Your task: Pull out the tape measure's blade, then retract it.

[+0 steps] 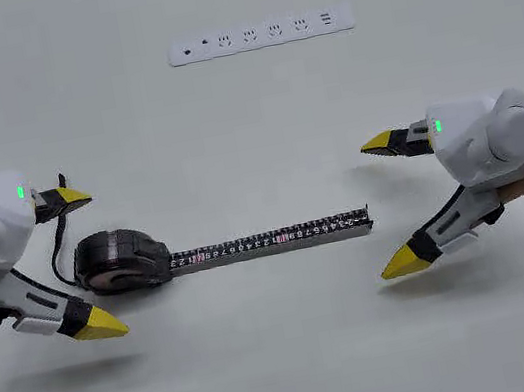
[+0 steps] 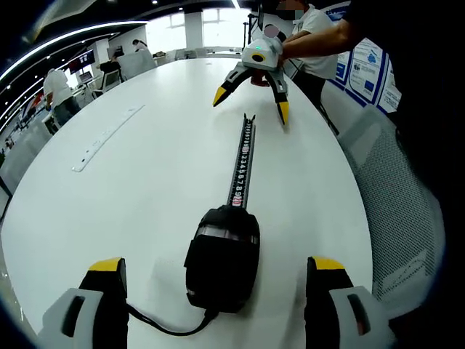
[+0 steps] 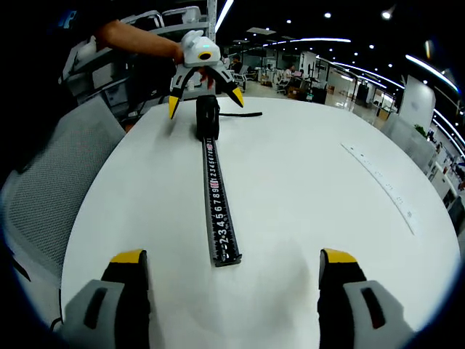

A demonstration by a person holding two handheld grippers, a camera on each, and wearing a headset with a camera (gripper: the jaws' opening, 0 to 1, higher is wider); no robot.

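Observation:
A black tape measure case [image 1: 121,260] lies on the white table with its blade [image 1: 270,241] pulled out to the right, flat on the surface. My left gripper [image 1: 93,261] stands open with its yellow-tipped jaws on either side of the case [image 2: 224,256], not touching it. My right gripper [image 1: 392,203] is open just beyond the blade's end hook [image 1: 368,218]. The blade [image 3: 216,203] runs away from the right gripper toward the case [image 3: 208,116], and its hook [image 3: 225,257] lies between the jaws, ahead of them.
A white power strip [image 1: 260,34] lies at the far side of the table. A black wrist cord [image 1: 59,242] trails from the case. In the left gripper view, chairs and people stand past the table edge.

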